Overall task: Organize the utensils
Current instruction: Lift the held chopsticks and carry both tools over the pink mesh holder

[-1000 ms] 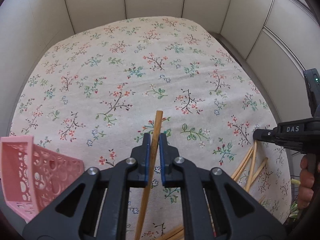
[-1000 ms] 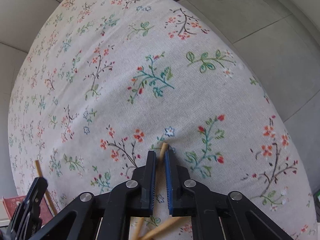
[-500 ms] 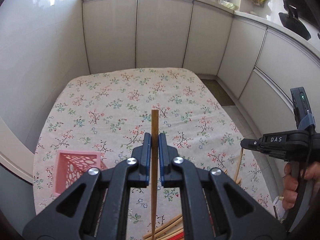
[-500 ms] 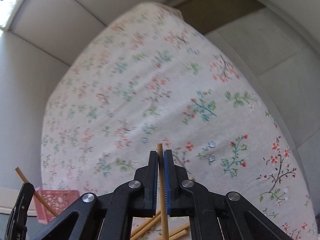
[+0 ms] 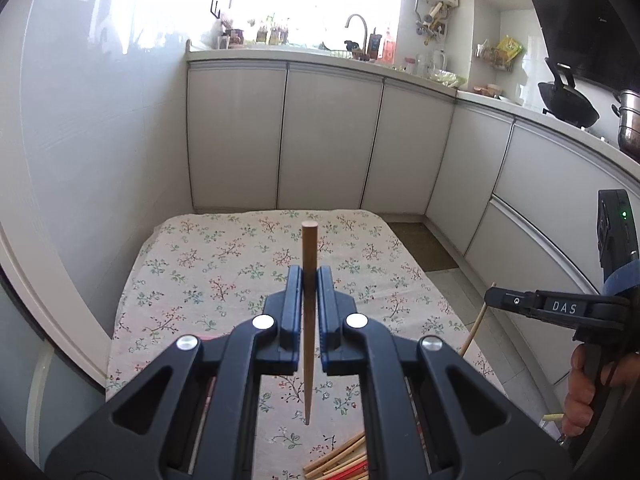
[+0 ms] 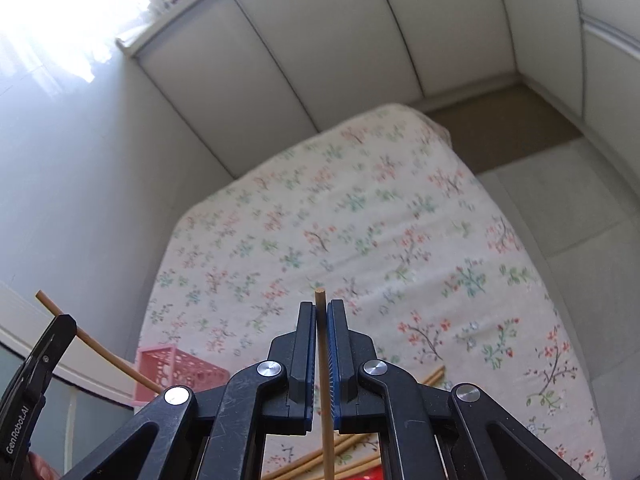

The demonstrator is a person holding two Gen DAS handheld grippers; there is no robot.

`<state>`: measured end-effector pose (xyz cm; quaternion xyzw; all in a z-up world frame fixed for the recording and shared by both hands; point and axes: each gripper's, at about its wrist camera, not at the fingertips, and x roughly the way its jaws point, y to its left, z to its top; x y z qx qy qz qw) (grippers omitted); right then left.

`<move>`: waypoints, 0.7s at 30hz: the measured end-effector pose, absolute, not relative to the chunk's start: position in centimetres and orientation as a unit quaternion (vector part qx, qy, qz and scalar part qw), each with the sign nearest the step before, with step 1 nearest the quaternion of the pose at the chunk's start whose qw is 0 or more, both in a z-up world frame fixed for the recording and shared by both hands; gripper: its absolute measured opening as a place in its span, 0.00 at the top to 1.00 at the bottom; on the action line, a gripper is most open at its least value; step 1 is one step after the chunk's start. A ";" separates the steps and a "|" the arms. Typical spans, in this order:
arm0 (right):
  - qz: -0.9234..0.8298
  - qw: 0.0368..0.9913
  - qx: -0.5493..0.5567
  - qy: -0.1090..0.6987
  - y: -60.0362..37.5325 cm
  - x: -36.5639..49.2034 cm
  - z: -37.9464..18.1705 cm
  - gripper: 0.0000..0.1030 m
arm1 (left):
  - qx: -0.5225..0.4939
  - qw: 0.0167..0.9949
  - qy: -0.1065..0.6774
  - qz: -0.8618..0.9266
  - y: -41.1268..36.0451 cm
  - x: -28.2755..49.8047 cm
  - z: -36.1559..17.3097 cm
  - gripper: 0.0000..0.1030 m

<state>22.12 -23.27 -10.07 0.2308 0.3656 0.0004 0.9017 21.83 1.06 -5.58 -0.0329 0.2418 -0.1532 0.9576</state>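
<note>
My left gripper (image 5: 309,276) is shut on a brown chopstick (image 5: 308,248) that stands upright between its blue pads, well above the floral tablecloth (image 5: 224,272). My right gripper (image 6: 320,312) is shut on a thinner, lighter chopstick (image 6: 320,298). In the left wrist view the right gripper (image 5: 490,300) hangs off the table's right side with its chopstick (image 5: 472,334) slanting down. The right wrist view shows the left gripper (image 6: 60,322) at far left with its chopstick (image 6: 104,354). Several loose chopsticks (image 5: 340,460) lie at the table's near edge. A pink perforated basket (image 6: 176,364) stands near the left edge.
White cabinets (image 5: 332,140) wrap around the table's far and right sides. Their counter carries a sink tap (image 5: 356,24), bottles and a black wok (image 5: 568,108). A person's hand (image 5: 580,392) holds the right gripper's handle. A white wall (image 5: 100,140) runs along the left.
Both grippers have risen from the tablecloth and tipped upward, each carrying its chopstick. The table now looks smaller and farther, and the cabinets and counter have come into view.
</note>
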 end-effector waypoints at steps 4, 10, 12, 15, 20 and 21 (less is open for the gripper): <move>0.015 0.915 0.215 0.341 -21.5 21.7 -8.0 0.96 | -0.048 0.963 0.219 -0.151 2.5 21.2 -4.4 0.92; 0.042 0.926 0.207 0.313 -19.3 21.7 -5.0 0.96 | -0.081 0.969 0.187 -0.139 5.1 21.3 -3.0 0.92; 0.057 0.926 0.208 0.310 -18.5 22.0 -4.2 0.96 | -0.092 0.970 0.185 -0.132 6.0 21.7 -3.0 0.92; 0.077 0.926 0.206 0.307 -17.1 22.4 -3.2 0.96 | -0.102 0.970 0.185 -0.124 7.1 22.6 -3.4 0.92; 0.105 0.929 0.202 0.292 -14.9 22.7 -1.6 0.96 | -0.091 0.973 0.181 -0.109 7.7 23.3 -3.9 0.92; 0.109 0.930 0.201 0.288 -14.6 22.7 -1.3 0.96 | -0.087 0.974 0.179 -0.107 7.8 23.3 -3.9 0.92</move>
